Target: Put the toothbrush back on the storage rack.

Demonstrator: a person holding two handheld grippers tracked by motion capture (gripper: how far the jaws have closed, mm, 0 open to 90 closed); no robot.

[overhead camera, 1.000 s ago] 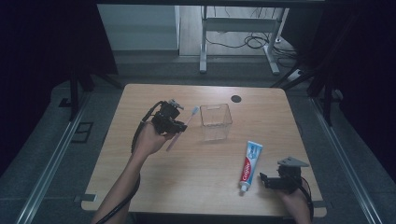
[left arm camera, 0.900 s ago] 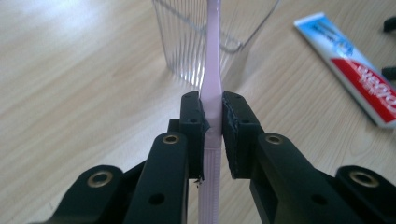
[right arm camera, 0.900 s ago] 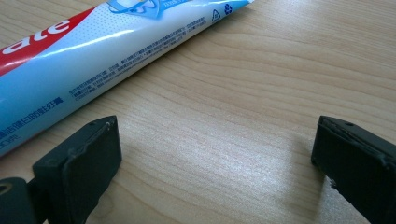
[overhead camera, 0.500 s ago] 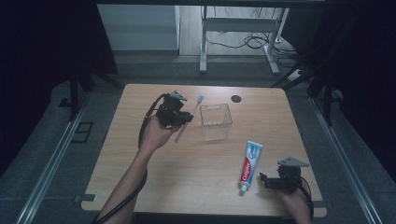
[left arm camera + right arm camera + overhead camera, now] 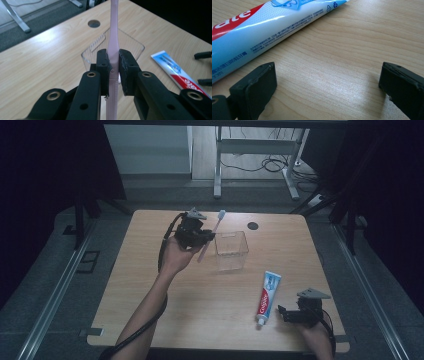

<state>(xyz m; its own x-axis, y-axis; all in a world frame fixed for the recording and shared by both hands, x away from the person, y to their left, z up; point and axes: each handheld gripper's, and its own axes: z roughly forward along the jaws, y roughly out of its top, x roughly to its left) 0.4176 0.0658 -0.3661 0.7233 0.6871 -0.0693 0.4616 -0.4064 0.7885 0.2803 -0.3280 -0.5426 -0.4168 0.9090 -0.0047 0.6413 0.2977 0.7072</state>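
Note:
My left gripper (image 5: 206, 238) (image 5: 114, 72) is shut on a pink toothbrush (image 5: 210, 238) (image 5: 113, 47), held above the table just left of a clear plastic box (image 5: 231, 251) (image 5: 112, 47). The brush stands tilted, its bristle end up and away from me. A toothpaste tube (image 5: 268, 296) (image 5: 262, 27) lies flat on the table at the near right. My right gripper (image 5: 281, 314) (image 5: 325, 87) rests open on the wood beside the tube's cap end, nothing between its fingers.
The wooden table (image 5: 210, 320) has a round cable hole (image 5: 253, 225) near its far edge. Dark floor, metal rails and a desk frame (image 5: 250, 165) surround the table.
My left hand has lifted the toothbrush and carried it to the right and farther away, closer to the clear box. The right gripper has stayed in place.

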